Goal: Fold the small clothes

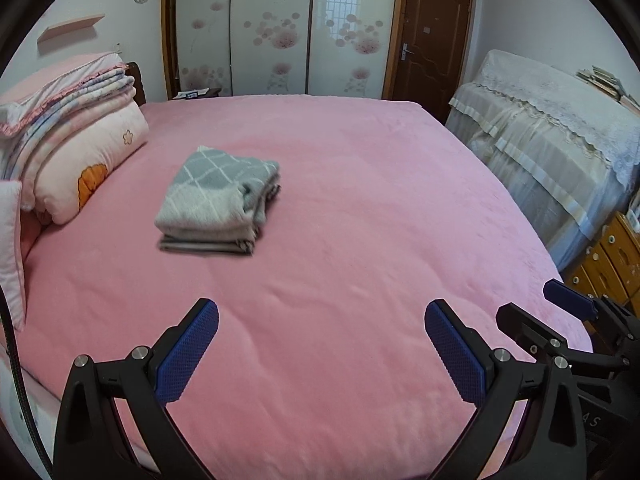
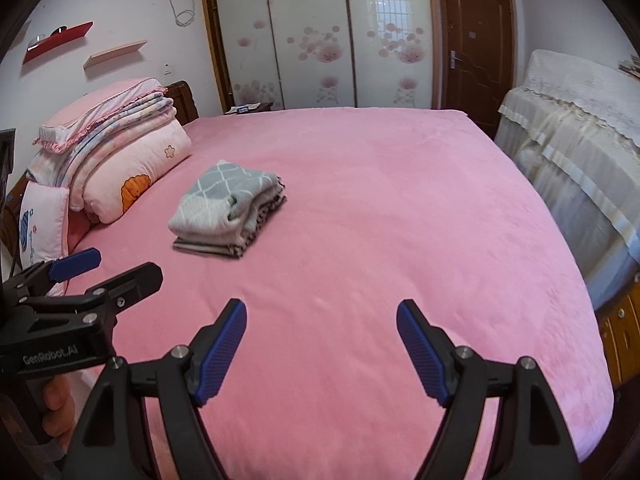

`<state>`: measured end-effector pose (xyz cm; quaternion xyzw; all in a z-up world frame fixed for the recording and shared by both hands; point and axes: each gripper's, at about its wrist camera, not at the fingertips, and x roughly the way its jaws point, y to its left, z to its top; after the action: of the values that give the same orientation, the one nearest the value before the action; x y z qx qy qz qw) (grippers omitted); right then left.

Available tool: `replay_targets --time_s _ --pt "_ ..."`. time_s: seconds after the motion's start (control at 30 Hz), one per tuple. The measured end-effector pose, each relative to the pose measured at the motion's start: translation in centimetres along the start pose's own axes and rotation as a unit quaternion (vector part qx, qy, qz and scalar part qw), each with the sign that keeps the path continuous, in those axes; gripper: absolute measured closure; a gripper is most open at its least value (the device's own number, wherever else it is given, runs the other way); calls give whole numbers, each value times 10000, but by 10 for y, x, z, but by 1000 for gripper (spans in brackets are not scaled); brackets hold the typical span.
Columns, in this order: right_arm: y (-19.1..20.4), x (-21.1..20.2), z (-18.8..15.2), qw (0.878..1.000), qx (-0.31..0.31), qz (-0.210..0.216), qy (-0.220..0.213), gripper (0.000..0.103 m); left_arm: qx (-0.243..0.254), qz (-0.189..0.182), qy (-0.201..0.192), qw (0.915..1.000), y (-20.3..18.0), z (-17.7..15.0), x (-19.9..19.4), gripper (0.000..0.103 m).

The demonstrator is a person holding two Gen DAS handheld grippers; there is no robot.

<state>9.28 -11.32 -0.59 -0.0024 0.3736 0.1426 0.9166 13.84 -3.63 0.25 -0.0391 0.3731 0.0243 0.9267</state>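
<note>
Both claws hang wide open and empty over the pink bed [image 1: 360, 200]: left gripper [image 1: 322, 320], right gripper [image 2: 320, 320]. The folded clothes stack [image 1: 218, 200] sits well ahead, left of both.

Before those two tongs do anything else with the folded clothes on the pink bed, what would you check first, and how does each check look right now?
1. Left tongs open, nothing between them: ok.
2. Right tongs open, nothing between them: ok.
3. Folded grey garment sits squarely on the striped piece beneath: ok.
4. Stack apart from the pillows: ok.
5. Bare pink bed cover between tongs and stack: ok.
6. More clothes waiting to be folded: cannot tell.
</note>
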Motion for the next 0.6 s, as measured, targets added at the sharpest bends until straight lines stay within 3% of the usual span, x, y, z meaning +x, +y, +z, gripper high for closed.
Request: replay_targets --time_s 0.23,0.6 --pt "-10 -28 -38 9996 169 -169 150 25 -122 88 152 9998 -15 -31 -25 0" --pt "-14 -66 -58 9986 449 -243 -132 20 -41 515 -114 9986 -28 -57 -66 0"
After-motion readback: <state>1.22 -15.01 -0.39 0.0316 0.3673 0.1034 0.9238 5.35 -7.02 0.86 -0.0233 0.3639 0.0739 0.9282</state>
